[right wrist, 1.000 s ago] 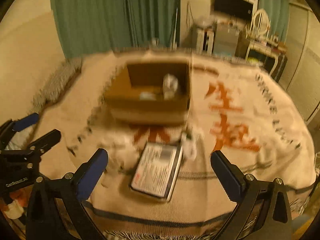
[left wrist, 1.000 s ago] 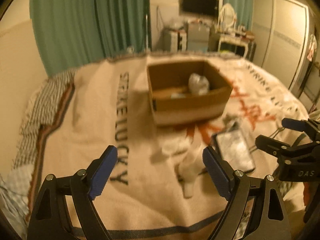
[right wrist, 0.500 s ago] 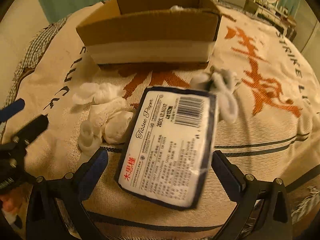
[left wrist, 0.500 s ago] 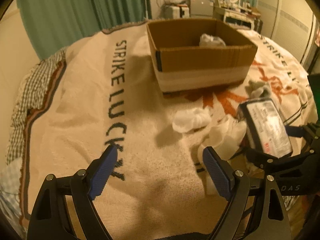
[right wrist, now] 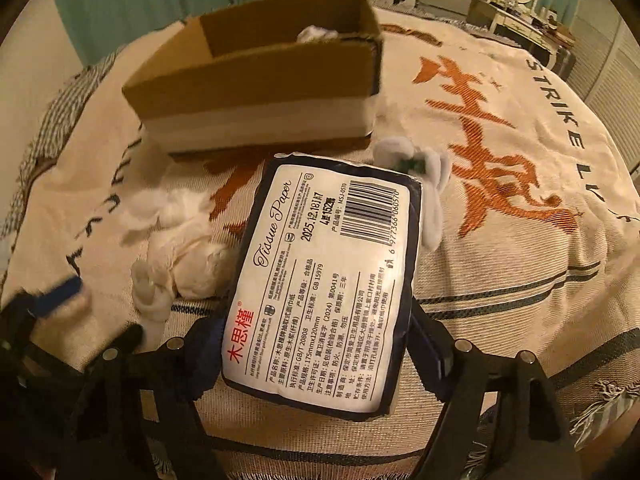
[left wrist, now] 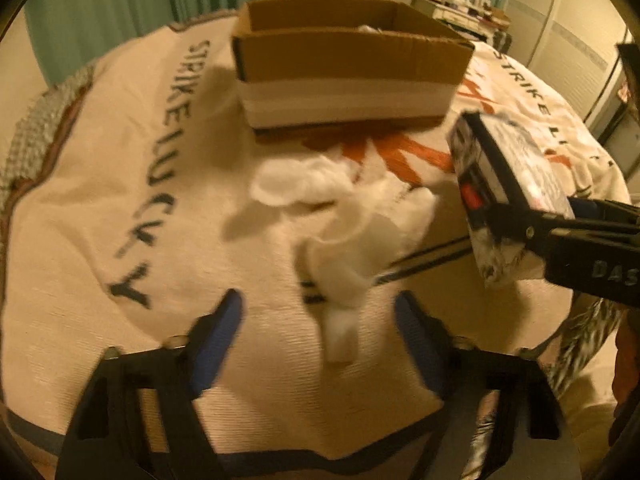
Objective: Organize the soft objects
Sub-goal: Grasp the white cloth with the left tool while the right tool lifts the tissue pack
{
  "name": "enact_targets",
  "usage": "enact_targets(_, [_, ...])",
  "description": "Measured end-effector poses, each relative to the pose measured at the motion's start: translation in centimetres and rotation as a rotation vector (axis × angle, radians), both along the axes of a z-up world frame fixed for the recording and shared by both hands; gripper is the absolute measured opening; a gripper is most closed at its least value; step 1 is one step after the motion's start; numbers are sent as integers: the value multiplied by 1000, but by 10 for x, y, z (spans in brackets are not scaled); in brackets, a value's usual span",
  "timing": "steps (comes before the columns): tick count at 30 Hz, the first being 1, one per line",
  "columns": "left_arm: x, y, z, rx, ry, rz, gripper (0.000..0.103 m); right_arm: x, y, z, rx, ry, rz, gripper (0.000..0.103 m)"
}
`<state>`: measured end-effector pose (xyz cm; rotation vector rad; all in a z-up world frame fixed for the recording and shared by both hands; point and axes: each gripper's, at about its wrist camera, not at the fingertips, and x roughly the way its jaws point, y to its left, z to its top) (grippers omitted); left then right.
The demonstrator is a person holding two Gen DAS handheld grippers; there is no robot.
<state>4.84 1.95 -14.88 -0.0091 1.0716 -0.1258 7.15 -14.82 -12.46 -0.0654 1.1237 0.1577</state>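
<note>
A tissue pack [right wrist: 320,280] with a white label and dark border lies between my right gripper's [right wrist: 316,326] fingers. The jaws are closing and both pads touch its long sides. In the left wrist view the tissue pack [left wrist: 516,184] sits tilted at the right. White socks [left wrist: 360,216] lie in a heap on the blanket, and one sock's end reaches between my left gripper's [left wrist: 320,320] blue pads. Those jaws are closing with gaps on both sides of the sock. The white socks [right wrist: 180,248] lie left of the pack. Another sock [right wrist: 432,184] lies at its far right corner.
An open cardboard box [left wrist: 344,60] stands beyond the socks with something white [right wrist: 316,34] inside. A cream blanket [left wrist: 120,200] with black and orange lettering covers the bed. Green curtains, a dresser and wardrobe doors stand at the back. The bed's edge drops off at the right.
Both grippers came down close to the bed. The left jaws narrowed around a sock's end. The right jaws narrowed from wide apart onto the tissue pack's sides.
</note>
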Motion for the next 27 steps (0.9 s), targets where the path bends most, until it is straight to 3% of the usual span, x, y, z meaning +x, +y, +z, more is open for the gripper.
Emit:
enact_targets(1, [3, -2, -3, -9, 17, -1, 68, 0, -1, 2, 7, -3, 0, 78])
enact_targets(3, [9, -5, -7, -51, 35, -14, 51, 0, -1, 4, 14, -11, 7, 78])
enact_targets(7, [19, -8, -12, -71, 47, -19, 49, -1, -2, 3, 21, -9, 22, 78])
enact_targets(9, [22, -10, -14, -70, 52, -23, 30, 0, -3, 2, 28, -3, 25, 78])
enact_targets(15, [20, -7, -13, -65, 61, -24, 27, 1, -3, 7, 40, -18, 39, 78])
enact_targets(20, [7, 0, 6, -95, 53, -9, 27, -6, -3, 19, 57, -39, 51, 77])
enact_targets(27, [-25, -7, 41, -95, 13, -26, 27, -31, -14, 65, 153, -105, 74, 77])
